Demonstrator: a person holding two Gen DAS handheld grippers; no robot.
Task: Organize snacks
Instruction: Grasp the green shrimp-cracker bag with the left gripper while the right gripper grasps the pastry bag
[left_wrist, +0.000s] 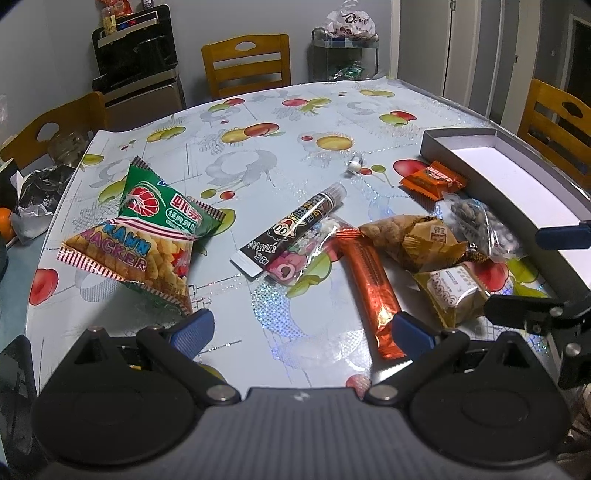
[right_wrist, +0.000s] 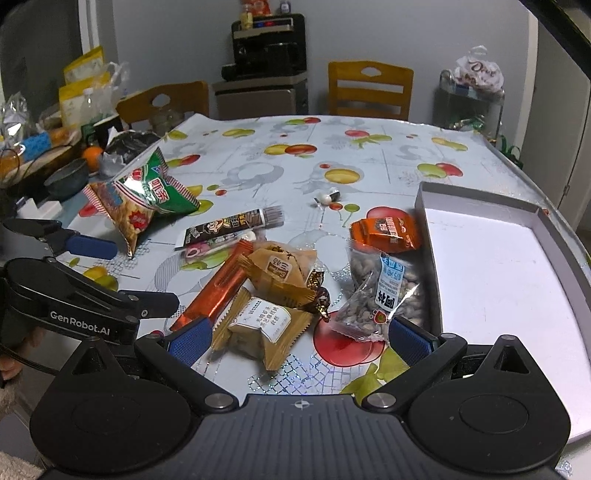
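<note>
Several snacks lie on the fruit-print tablecloth: a green prawn cracker bag (left_wrist: 147, 236) (right_wrist: 144, 199), a black stick pack (left_wrist: 291, 229) (right_wrist: 232, 223), a long orange bar (left_wrist: 373, 284) (right_wrist: 218, 291), tan pastry packs (left_wrist: 413, 240) (right_wrist: 258, 328), a clear nut bag (right_wrist: 384, 288) (left_wrist: 480, 225) and an orange wrapper (left_wrist: 432, 179) (right_wrist: 388, 230). An empty grey box (left_wrist: 517, 173) (right_wrist: 498, 266) stands at the right. My left gripper (left_wrist: 301, 332) (right_wrist: 88, 266) is open and empty, low over the table by the orange bar. My right gripper (right_wrist: 299, 336) (left_wrist: 543, 273) is open and empty over the tan pack.
Wooden chairs (right_wrist: 369, 88) (left_wrist: 245, 62) stand at the far edge and a black appliance (right_wrist: 267, 48) behind them. Clutter, a bowl and an orange (right_wrist: 90, 155) sit off the table's left. A small white and black object (right_wrist: 327, 197) lies mid-table.
</note>
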